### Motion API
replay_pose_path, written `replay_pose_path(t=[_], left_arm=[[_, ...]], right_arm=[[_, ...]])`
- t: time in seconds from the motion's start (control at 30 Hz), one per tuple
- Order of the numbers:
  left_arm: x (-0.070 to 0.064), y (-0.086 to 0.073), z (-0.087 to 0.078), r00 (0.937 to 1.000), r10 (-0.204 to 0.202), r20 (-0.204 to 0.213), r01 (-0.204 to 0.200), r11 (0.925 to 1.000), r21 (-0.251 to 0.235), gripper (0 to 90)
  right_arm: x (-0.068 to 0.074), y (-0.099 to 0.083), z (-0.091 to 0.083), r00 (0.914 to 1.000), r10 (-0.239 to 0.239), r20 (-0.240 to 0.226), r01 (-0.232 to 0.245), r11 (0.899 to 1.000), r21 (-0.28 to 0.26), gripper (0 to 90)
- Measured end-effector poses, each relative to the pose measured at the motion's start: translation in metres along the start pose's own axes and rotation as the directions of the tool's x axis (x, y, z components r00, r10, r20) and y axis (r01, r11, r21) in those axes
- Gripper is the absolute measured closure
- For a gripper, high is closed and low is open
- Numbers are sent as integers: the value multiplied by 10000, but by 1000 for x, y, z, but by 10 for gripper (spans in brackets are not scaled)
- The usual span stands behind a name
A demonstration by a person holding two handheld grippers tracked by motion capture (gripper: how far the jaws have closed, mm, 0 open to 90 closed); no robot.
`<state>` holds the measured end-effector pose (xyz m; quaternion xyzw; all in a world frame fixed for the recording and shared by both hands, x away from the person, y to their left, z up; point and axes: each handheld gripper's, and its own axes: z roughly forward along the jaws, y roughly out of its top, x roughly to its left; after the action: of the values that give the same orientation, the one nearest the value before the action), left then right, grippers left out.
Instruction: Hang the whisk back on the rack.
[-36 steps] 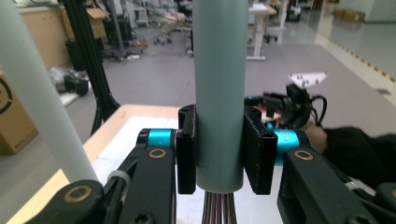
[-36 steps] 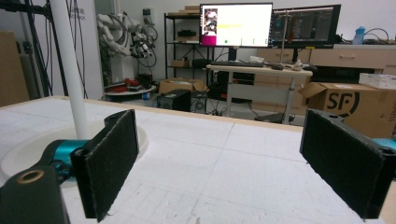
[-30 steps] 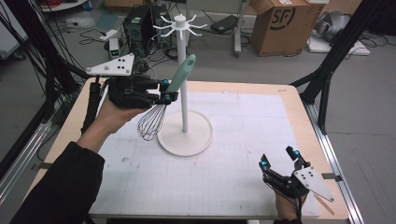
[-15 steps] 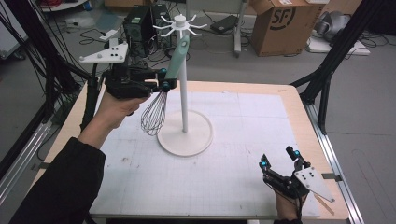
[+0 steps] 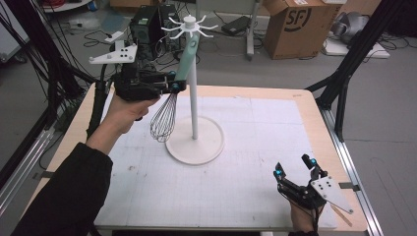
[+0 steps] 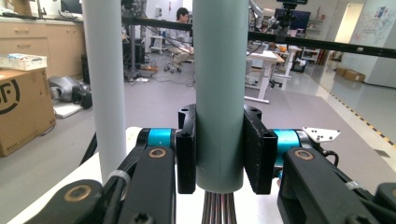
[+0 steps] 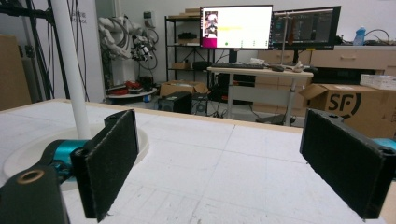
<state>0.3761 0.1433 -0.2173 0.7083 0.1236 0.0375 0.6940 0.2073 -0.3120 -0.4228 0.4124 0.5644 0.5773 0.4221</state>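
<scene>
Whisk [image 5: 169,101] aloft beside stand pole [image 5: 193,93], handle clamped in left tool [image 5: 173,84].
I see wire loops hanging above the stand's base [image 5: 209,147]; handle tip lost against the hooks. Right tool [image 5: 295,168] wide apart, empty, low over surface [image 5: 255,128].

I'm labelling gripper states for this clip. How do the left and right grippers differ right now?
The left gripper is shut on the whisk handle; the right gripper is open and holds nothing. The left gripper is raised beside the white stand; the right gripper sits low near the table's front right corner. Both have black jaws with blue joints and a grey three-cornered plate.
</scene>
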Motion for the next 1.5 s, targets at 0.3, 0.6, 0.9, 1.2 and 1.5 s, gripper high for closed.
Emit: replay_pose_path(t=[0.3, 0.6, 0.9, 1.2, 1.5], left_arm=[[11, -4, 0, 9997, -243, -93, 242, 9996, -137, 695], [15, -8, 2, 9998, -133, -146, 128, 9994, -330, 693], [15, -18, 0, 9976, 440, -537, -479, 9962, -730, 562], [11, -38, -8, 9946, 753, -717, -829, 9904, -1102, 405], [1, -72, -28, 9877, 1044, -1164, -1180, 9862, -1160, 371]], right_arm=[[0, 0, 0, 10000, 7, -9, -7, 10000, 15, 105], [0, 0, -1, 10000, 19, 6, -19, 10000, 41, 105], [0, -1, -1, 10000, 21, 34, -21, 10000, 86, 105], [0, -1, -1, 10000, -13, 25, 13, 10000, 82, 105], [2, -1, -1, 10000, -18, -3, 18, 9999, 106, 105]])
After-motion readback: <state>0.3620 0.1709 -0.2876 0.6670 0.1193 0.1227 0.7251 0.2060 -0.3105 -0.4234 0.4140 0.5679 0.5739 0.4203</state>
